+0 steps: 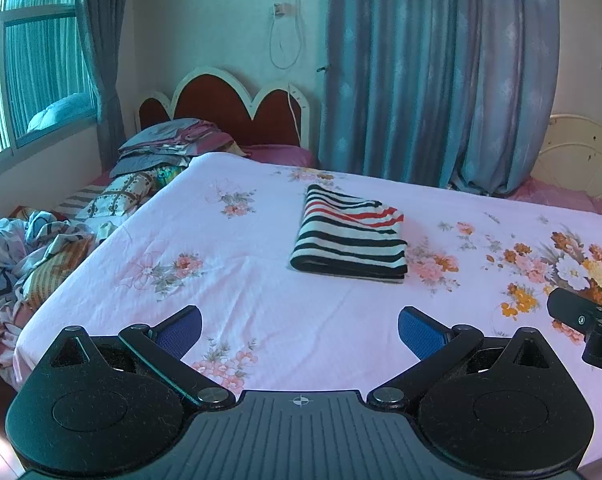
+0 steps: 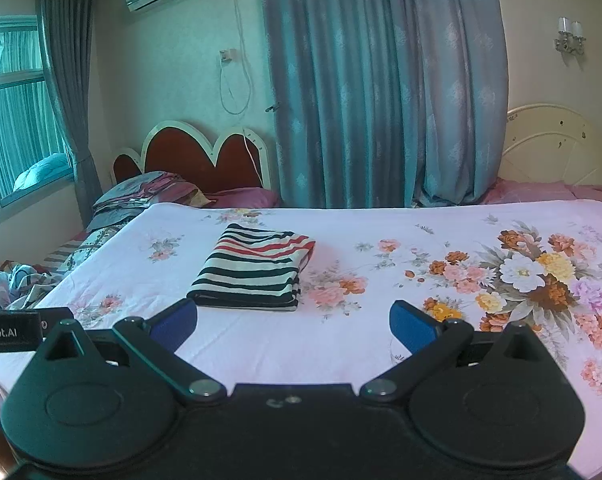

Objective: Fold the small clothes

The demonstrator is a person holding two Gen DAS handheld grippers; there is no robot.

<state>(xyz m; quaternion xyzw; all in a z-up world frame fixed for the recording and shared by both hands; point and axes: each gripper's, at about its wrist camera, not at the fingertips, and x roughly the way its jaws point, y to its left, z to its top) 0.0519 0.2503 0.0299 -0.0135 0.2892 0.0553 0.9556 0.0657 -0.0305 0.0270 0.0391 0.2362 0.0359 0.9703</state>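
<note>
A small striped garment (image 1: pixel 351 236) in black, white and red lies folded into a rectangle on the pink flowered bedsheet (image 1: pixel 241 280). The right wrist view shows the same striped garment (image 2: pixel 253 270) on the bedsheet (image 2: pixel 361 340). My left gripper (image 1: pixel 299 326) hovers near the bed's front edge, open, with nothing between its blue pads. My right gripper (image 2: pixel 293 320) is also open and empty, a short way in front of the garment. Neither gripper touches the cloth.
A heap of loose clothes (image 1: pixel 29 256) and stacked bedding (image 1: pixel 169 148) lie on a second bed at the left, under a red headboard (image 1: pixel 229 108). Blue curtains (image 1: pixel 433 76) hang behind. Part of the right gripper (image 1: pixel 585 324) shows at the left wrist view's right edge.
</note>
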